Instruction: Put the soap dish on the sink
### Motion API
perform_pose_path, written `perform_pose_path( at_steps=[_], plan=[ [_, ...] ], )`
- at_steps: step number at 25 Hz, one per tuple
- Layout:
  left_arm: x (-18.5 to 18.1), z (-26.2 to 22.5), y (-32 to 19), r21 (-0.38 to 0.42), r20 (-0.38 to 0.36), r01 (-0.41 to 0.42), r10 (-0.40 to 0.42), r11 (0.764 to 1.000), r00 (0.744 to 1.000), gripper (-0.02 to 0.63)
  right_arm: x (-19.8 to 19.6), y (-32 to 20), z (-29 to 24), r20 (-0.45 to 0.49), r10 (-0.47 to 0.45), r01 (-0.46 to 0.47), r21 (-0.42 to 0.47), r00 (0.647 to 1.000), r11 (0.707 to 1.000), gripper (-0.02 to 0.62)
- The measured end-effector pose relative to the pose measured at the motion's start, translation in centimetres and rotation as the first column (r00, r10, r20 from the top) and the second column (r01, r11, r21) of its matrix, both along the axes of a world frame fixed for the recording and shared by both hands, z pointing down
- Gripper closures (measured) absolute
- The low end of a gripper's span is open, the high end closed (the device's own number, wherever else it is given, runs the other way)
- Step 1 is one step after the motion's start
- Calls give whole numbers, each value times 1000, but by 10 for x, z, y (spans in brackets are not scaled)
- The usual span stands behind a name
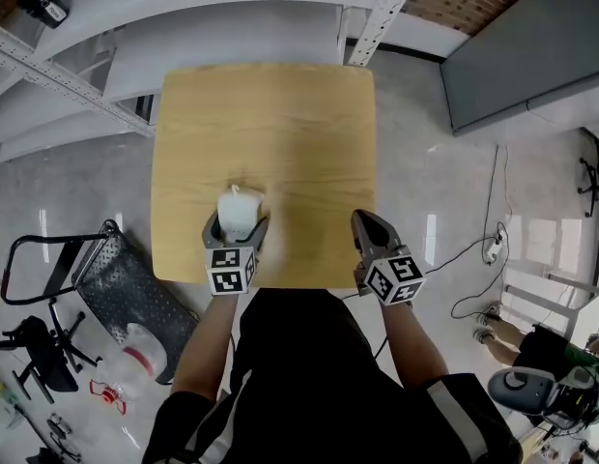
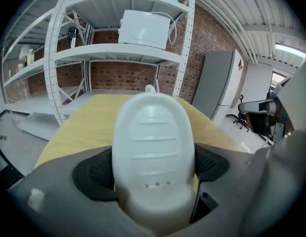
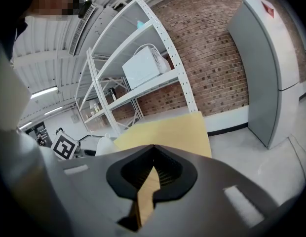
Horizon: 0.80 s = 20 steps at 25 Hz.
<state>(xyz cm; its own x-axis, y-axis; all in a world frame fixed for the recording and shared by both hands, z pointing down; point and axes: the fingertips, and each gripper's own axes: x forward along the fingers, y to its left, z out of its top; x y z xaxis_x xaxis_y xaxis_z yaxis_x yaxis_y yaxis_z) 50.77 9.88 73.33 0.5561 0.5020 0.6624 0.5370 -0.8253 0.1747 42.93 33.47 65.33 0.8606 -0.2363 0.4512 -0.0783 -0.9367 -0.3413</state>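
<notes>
A white ribbed soap dish [image 1: 239, 210] stands on end between the jaws of my left gripper [image 1: 237, 228], over the near left part of the square wooden table [image 1: 280, 133]. In the left gripper view the soap dish [image 2: 153, 152] fills the middle, and my left gripper [image 2: 153, 174] is shut on its sides with the black pads [image 2: 96, 172] pressed against it. My right gripper [image 1: 369, 228] hovers over the table's near right edge. In the right gripper view my right gripper [image 3: 153, 149] is shut with its tips meeting and nothing held.
White metal shelving [image 1: 106, 56] runs behind and left of the table, with a white microwave [image 2: 144, 29] on a shelf. A grey cabinet [image 1: 512, 56] stands at the right. A black cart [image 1: 116, 288] and clutter sit on the floor to the left, and cables [image 1: 473, 259] to the right.
</notes>
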Motion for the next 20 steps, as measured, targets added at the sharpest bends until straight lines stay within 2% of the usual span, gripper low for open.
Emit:
perform_pose_path(
  at_steps=[7, 11, 16, 20],
  plan=[
    [0, 11, 13, 11, 15, -22, 22, 1000, 1000, 152, 4, -2, 16, 35, 1, -1, 8, 999, 1000, 591],
    [3, 23, 14, 53, 16, -10, 9, 999, 1000, 152, 8, -5, 18, 37, -7, 7, 12, 999, 1000, 591],
    [-9, 41, 20, 103, 67, -13, 6, 995, 998, 151, 0, 4, 15, 40, 7, -7, 7, 999, 1000, 591],
    [-8, 44, 23, 93, 82, -2, -5, 996, 997, 149, -5, 9, 14, 37, 13, -13, 6, 999, 1000, 591]
  ],
)
